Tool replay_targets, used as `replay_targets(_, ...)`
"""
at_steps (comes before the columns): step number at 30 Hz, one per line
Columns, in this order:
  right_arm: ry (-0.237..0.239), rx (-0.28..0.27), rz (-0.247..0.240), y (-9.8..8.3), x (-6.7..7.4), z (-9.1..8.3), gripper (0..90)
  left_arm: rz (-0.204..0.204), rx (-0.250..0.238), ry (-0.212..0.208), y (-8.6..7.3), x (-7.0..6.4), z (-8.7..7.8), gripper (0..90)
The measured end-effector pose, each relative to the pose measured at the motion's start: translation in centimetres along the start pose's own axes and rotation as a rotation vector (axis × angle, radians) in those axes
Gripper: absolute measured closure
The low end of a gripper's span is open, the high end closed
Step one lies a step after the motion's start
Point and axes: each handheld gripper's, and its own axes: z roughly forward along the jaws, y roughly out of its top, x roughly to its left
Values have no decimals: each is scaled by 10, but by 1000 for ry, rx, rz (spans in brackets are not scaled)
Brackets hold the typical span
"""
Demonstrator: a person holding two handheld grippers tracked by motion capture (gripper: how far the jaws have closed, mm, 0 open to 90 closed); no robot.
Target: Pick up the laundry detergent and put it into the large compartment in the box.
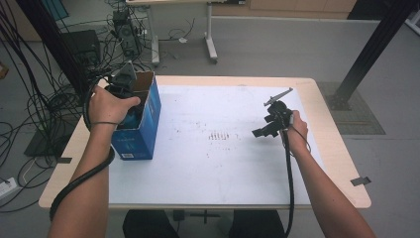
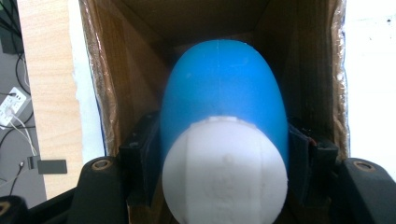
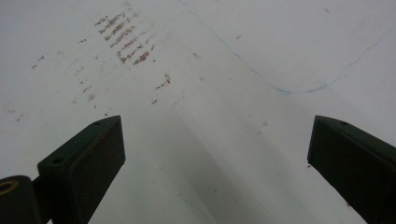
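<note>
A blue rounded bottle (image 2: 223, 88) with a white cap (image 2: 224, 175) sits between the jaws of my left gripper (image 2: 224, 144), whose pads press its sides. The bottle's body points down into an open cardboard box (image 2: 299, 60). In the high view the box (image 1: 137, 134) is blue outside and stands on the table's left side, with my left gripper (image 1: 124, 89) at its open top. My right gripper (image 1: 262, 130) hovers over the right half of the white sheet (image 1: 213, 163). Its jaws stand wide apart, with nothing between them (image 3: 217, 140).
The white sheet (image 3: 261, 37) carries brown scuff marks (image 3: 123, 37) near its middle and a thin blue line. The wooden table edge (image 1: 341, 153) frames it. Cables (image 1: 29, 104) and equipment lie on the floor at left; a black post (image 1: 369, 49) stands at the far right.
</note>
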Motion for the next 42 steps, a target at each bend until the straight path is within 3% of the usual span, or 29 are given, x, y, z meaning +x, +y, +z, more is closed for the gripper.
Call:
replay_targets(30, -2, 5, -4, 1, 1, 0, 39, -9, 1, -2, 1, 2, 0, 374)
replay_targets(42, 6, 4, 0, 1, 1, 2, 38, -37, 0, -8, 0, 3, 2, 342)
